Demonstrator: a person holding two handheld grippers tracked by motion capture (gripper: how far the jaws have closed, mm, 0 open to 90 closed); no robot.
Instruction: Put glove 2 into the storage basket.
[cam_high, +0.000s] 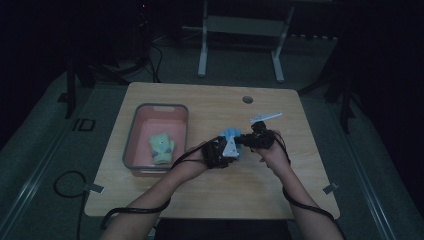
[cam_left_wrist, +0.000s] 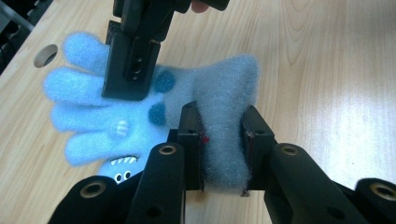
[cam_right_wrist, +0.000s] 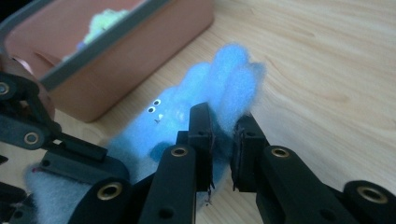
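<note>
A fuzzy light-blue glove (cam_high: 230, 133) with dark blue spots and small googly eyes lies on the wooden table (cam_high: 280, 175), held from both ends. My left gripper (cam_left_wrist: 222, 123) is shut on its thick cuff, the fabric squeezed between both pads. The right gripper (cam_right_wrist: 223, 122) is shut on a fold of the glove (cam_right_wrist: 205, 88) near the fingers. In the left gripper view the glove (cam_left_wrist: 93, 116) spreads its fingers to the left, with the right gripper (cam_left_wrist: 133, 60) clamped on it from above. From the high view, the left gripper (cam_high: 220, 152) and right gripper (cam_high: 256, 139) sit close together at mid-table.
A pink bin with a grey rim (cam_high: 131, 135) stands on the table's left half and holds a green fuzzy glove (cam_high: 162, 147). A round cable hole (cam_high: 247, 99) is near the far edge. Cables trail off the front edge to the floor.
</note>
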